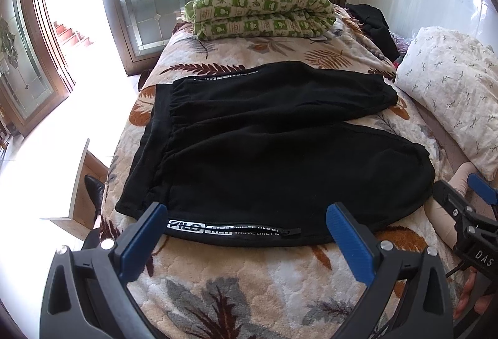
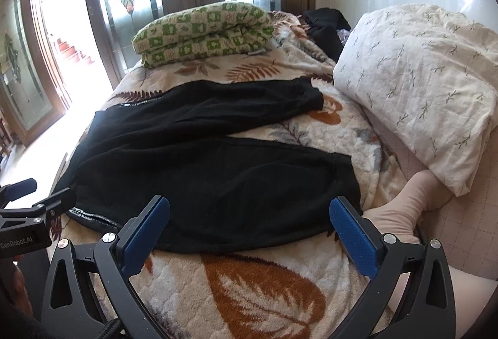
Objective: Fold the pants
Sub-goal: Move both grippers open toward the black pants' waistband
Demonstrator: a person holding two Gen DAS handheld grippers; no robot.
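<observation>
Your black pants [image 1: 274, 133] lie spread flat across the bed [image 1: 249, 283], on its leaf-patterned blanket, with nothing folded yet. The waistband sits at the left with a gathered elastic edge, and both legs run off to the right, splitting apart toward the cuffs. A white-lettered stripe with a zipper runs along the near side seam, and a matching stripe shows along the far one.

Your left tongs [image 1: 249, 245] are released, blue pads spread wide, hovering just over the near edge of the pants at the lettered stripe, close behind the waistband. Nothing sits between the pads.

Your right tongs [image 2: 249, 233] are likewise spread wide and empty, poised over the near leg's lower edge, toward the cuff end. Both point forward across the bed, side by side, tilted down at the fabric.

Beyond the pants rests a folded green checked quilt [image 1: 261, 12]; a white sprigged pillow [image 2: 417, 83] lies at the right.
</observation>
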